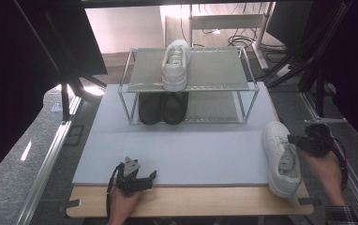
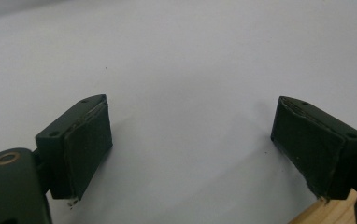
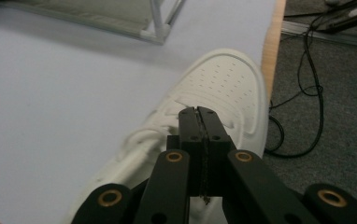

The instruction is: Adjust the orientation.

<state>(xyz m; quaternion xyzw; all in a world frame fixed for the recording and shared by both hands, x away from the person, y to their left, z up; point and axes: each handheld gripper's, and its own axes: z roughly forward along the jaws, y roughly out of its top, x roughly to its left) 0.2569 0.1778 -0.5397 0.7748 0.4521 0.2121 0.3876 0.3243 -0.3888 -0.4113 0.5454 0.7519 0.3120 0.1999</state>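
Pale grey foam mat covers the table; wire two-tier shoe rack at its far side w/ one white sneaker up top, dark pair below. Second white lace-up sneaker lies at the mat's right edge, toe away. Right gripper jaws pressed together over its laces, gripping nothing I can make out. Left gripper wide open, empty, near front edge. Shoe's prob light, soft upper, stiffer sole; grab the collar or tongue.

No text, label, brand, number or sign can be read anywhere; the white shoe by the right gripper bears no legible mark; nor does the shoe on the rack.
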